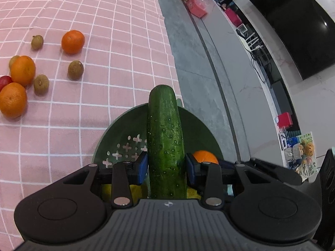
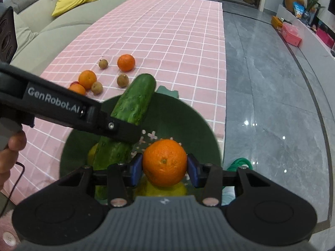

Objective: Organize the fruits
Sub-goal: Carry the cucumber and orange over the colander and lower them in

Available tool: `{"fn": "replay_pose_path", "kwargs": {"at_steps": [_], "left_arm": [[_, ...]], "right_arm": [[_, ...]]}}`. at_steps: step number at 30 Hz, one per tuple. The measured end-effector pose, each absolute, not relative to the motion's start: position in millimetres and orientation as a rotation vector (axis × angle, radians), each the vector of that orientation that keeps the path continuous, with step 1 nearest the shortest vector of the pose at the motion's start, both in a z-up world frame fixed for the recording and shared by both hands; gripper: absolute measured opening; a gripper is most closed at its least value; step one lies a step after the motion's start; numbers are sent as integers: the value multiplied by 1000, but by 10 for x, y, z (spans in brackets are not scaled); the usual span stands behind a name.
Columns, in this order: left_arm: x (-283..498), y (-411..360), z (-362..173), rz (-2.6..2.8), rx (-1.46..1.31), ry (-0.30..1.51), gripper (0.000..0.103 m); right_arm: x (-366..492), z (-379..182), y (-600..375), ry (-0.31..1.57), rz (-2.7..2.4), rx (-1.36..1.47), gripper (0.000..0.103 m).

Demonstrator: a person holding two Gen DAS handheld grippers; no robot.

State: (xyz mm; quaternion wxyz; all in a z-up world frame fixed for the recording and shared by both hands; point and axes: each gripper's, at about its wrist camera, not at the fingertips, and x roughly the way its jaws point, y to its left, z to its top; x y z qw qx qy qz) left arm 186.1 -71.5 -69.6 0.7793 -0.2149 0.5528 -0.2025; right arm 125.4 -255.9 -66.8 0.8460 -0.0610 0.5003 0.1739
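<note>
A: L gripper [image 1: 166, 165], what's it doing?
B: Jaws are clamping a cucumber [image 1: 165, 138], blue pads pressing both sides. Cuke's pointing away from the cam, hanging over the green bowl [image 1: 201, 129], far tip sticking out past the rim.
A: R gripper [image 2: 164, 166]?
B: Jaws are gripping an orange [image 2: 164, 162] by its sides, stem end facing the cam. It's sitting over the same bowl, right beside the cuke, w/ something yellow [image 2: 161, 190] lying under it in the bowl. Can't tell what fruit that is.
A: Bowl location?
B: It's resting at the near edge of the worktop [image 2: 167, 31], which is wearing a pink checked cloth. Cross-shaped drain holes [image 1: 125, 148] are showing in the bottom.
A: Loose fruit?
B: Still lying on the cloth beyond the bowl, left side: three oranges [image 1: 72, 41], four small brown round fruits [image 1: 75, 70], plus one red fruit [image 1: 5, 81] peeking out at the frame edge in the L view. All well apart from both grippers.
A: Person visible?
B: A hand [image 2: 9, 152] is showing at the left edge of the R view, holding the L gripper's handle.
</note>
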Motion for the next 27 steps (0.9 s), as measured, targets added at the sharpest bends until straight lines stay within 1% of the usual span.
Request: {"fn": "replay_pose_path", "kwargs": {"at_steps": [10,13,17,22,27], "left_arm": [[1907,-769,-765,-452,-449,1228,43],[1895,-793,-745,-441,-397,1257,43],[1872,-782,-724,-442,-393,1283,43],[1868,-769,-744,-448,-403,1286,43],[1861,-731,-759,-459,-428,1295,43]], "right_arm": [[1407,-784,-2595,1081,412,-194,42],[1436,-826,-2580,1096,418,-182,42],[1435,-827,-2549,1103,439,-170,42],[1460,-824,-2552,1169,466,-122,42],[1498,-840,-2560,1166,445,-124,42]]}}
